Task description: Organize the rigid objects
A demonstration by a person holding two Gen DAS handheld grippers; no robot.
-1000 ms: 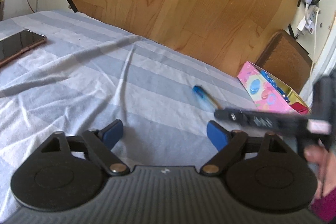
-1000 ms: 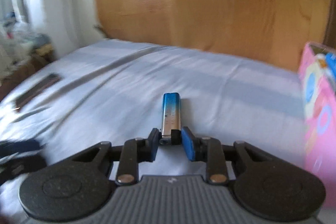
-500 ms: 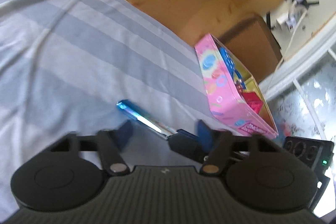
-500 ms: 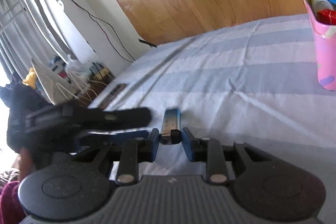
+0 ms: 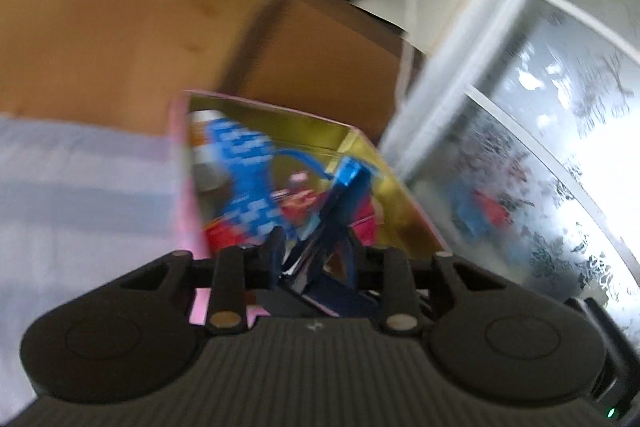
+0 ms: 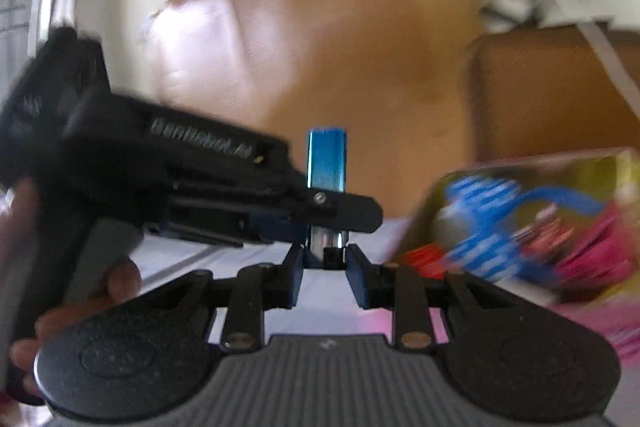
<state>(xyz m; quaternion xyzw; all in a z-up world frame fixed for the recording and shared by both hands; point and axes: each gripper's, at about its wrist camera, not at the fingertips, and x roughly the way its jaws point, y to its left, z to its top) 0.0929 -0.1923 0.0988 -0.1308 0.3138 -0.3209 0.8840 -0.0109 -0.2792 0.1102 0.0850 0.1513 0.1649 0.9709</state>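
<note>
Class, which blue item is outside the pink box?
The blue lighter, upright in the right gripper; the blue dotted item and blue strap lie inside the pink box.

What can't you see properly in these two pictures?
- Things inside the pink box: motion blur in both views leaves only blue and red smears.
- Lighter: in the right wrist view the left gripper crosses its middle.
- Which gripper actually holds the lighter: both close around it, and blur hides the contact.
- The bedsheet: mostly cut off by the left edge.
- Outside the window: frosted glass hides it.
</note>
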